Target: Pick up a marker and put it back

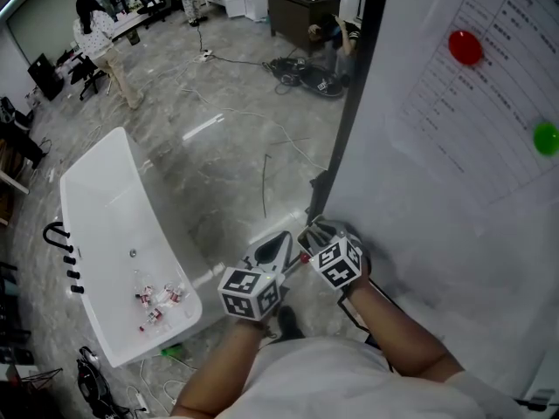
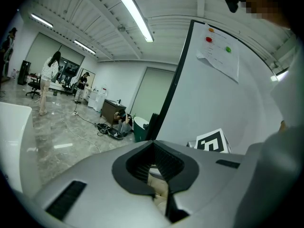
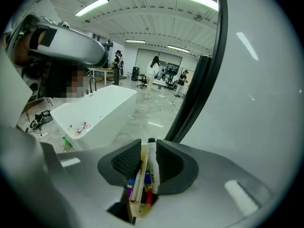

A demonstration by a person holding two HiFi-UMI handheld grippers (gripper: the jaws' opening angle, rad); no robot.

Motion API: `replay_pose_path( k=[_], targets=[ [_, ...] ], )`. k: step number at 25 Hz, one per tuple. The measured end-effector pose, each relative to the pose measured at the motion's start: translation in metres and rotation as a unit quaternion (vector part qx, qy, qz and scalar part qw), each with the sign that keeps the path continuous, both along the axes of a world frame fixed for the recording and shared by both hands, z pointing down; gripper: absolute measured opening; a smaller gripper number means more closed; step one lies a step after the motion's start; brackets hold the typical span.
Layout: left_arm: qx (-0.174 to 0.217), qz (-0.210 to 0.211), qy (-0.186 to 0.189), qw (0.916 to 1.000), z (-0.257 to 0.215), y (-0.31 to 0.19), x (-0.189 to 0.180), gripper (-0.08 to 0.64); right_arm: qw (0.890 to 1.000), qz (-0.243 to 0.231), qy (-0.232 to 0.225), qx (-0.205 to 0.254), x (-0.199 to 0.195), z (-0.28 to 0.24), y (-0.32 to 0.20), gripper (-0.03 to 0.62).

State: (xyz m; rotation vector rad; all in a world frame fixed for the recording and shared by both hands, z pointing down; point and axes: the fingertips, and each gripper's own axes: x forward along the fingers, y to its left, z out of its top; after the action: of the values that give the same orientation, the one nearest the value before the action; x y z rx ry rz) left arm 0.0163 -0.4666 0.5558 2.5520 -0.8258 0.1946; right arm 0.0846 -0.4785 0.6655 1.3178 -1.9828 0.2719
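In the right gripper view my right gripper [image 3: 149,151] is shut on a white marker [image 3: 151,165] with a black cap, which stands upright between the pads. Below the jaws several coloured markers [image 3: 142,186] sit in a tan holder. In the head view both grippers are low beside the whiteboard's [image 1: 454,190] dark left edge, the right gripper [image 1: 319,232] close to the board and the left gripper [image 1: 277,246] just left of it. The left gripper [image 2: 154,170] is shut with nothing held; the right gripper's marker cube [image 2: 212,142] shows beyond it.
A sheet of paper [image 1: 502,68] hangs on the whiteboard with a red magnet [image 1: 465,47] and a green magnet [image 1: 546,137]. A white bathtub [image 1: 113,243] stands at the left on the grey floor, cables [image 1: 262,138] trail across it, and a dark cabinet [image 1: 301,11] stands far back.
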Motion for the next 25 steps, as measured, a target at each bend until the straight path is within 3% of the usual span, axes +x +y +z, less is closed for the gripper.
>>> replay_pose_path(
  k=[5, 10, 13, 17, 25],
  targets=[
    [0.004, 0.001, 0.000, 1.0000, -0.004, 0.005, 0.002, 0.002, 1.000, 0.001, -0.008, 0.023, 0.000, -0.016, 0.002, 0.096],
    [0.021, 0.006, -0.001, 0.9998, -0.018, 0.014, 0.011, 0.002, 0.997, -0.003, -0.021, 0.069, 0.003, -0.052, 0.014, 0.003],
    [0.036, 0.013, 0.003, 0.9992, -0.033, 0.020, 0.020, 0.002, 0.993, 0.000, -0.063, 0.097, 0.002, -0.079, 0.024, 0.003],
    [0.056, 0.018, 0.010, 0.9982, -0.059, 0.027, 0.034, 0.002, 0.976, 0.021, -0.174, 0.131, 0.008, -0.130, 0.040, 0.003],
    [0.094, 0.026, 0.022, 0.9950, -0.104, 0.040, 0.057, 0.002, 0.946, 0.012, -0.244, 0.213, 0.022, -0.230, 0.073, 0.003]
  ],
)
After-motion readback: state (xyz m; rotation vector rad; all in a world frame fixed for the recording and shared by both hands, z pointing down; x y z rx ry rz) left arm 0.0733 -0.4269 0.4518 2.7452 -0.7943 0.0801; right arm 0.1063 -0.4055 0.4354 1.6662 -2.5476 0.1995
